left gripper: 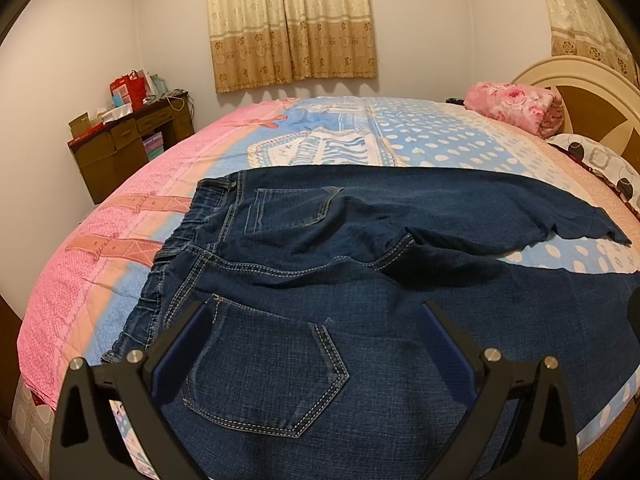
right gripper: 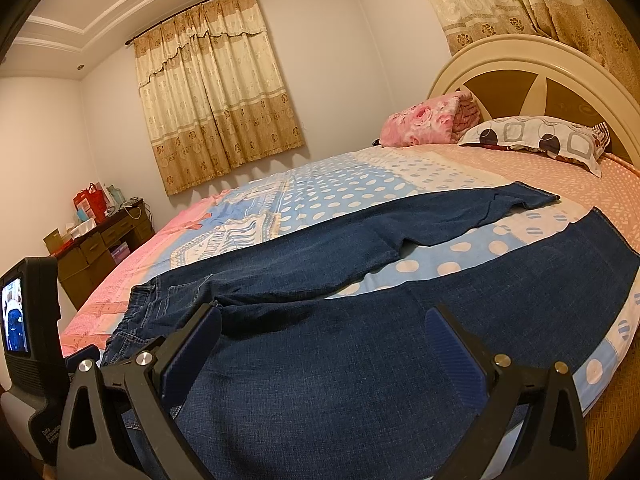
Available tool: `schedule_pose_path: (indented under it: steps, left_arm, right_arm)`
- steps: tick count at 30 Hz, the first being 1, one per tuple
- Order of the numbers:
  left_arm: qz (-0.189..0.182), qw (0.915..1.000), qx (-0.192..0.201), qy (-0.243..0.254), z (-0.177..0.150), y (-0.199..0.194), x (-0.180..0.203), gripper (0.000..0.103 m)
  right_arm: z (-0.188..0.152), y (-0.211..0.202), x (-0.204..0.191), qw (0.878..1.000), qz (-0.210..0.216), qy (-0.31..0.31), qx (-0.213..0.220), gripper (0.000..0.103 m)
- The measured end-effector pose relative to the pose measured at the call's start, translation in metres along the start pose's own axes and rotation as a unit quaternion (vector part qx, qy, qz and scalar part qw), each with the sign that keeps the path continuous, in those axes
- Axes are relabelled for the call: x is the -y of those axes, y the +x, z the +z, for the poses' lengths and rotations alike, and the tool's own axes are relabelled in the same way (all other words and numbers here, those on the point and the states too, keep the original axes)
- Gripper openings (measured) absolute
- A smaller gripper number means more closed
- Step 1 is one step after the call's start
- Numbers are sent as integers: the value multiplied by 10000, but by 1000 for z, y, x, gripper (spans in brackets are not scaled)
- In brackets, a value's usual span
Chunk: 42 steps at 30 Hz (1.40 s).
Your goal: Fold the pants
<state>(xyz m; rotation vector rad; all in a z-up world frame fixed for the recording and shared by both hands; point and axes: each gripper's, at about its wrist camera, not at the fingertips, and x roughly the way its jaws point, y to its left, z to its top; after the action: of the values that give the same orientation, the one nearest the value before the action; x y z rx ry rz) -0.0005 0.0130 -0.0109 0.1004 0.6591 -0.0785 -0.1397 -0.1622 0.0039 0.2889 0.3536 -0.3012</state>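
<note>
Looking through the left wrist camera, I see the jeans (left gripper: 360,248) spread flat on the bed (left gripper: 120,248), back side up, waistband toward the left and both legs running off to the right. My left gripper (left gripper: 316,360) hangs over the seat of the jeans with its jaws spread wide, holding nothing; the near back pocket (left gripper: 264,376) lies between the two fingers. Beyond the bed I can make out curtains (left gripper: 292,28), a cluttered wooden counter (left gripper: 132,136) against the left wall, and a rolled pink blanket (left gripper: 516,106) by the headboard (left gripper: 576,92).

Through the right wrist camera, my right gripper (right gripper: 326,354) hangs over the near leg of the jeans (right gripper: 360,360), jaws also spread wide and empty. The two legs part into a V, with the polka-dot bedspread (right gripper: 440,256) showing between them. A patterned pillow (right gripper: 540,140) leans at the headboard (right gripper: 520,64), and the left gripper's body with its small screen (right gripper: 16,314) sits at the left edge.
</note>
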Motion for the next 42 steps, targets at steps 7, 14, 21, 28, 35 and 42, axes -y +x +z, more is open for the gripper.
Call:
schedule_pose_path:
  steps: [7,14,21,28,35,42]
  left_arm:
    - [-1,10000,-3,-3,-1,0,0,103]
    - [-9,10000,-1,-8,-1,0,0,103]
    - [-17,10000,-50,-19,-1,3,0,103]
    - [28,9998,-181,-8,2,16,1,103]
    - [-2,9991,-431,-38,8,41,-10,103]
    - [-57,9935,-750,-853,44,79,-67,103]
  right_arm:
    - [0,0,0,10000,-3,-8,-1,102]
    - [-1,0,0,10000,2,-8,-5,102]
    - [-1,0,0,10000,11,-22,-22,102]
    - [-1,9,2,9999,6,15,-121,102]
    - [5,33,9,9995,-14,-11,-311,102]
    - [19,73,11,9976,164,-260,-624,102]
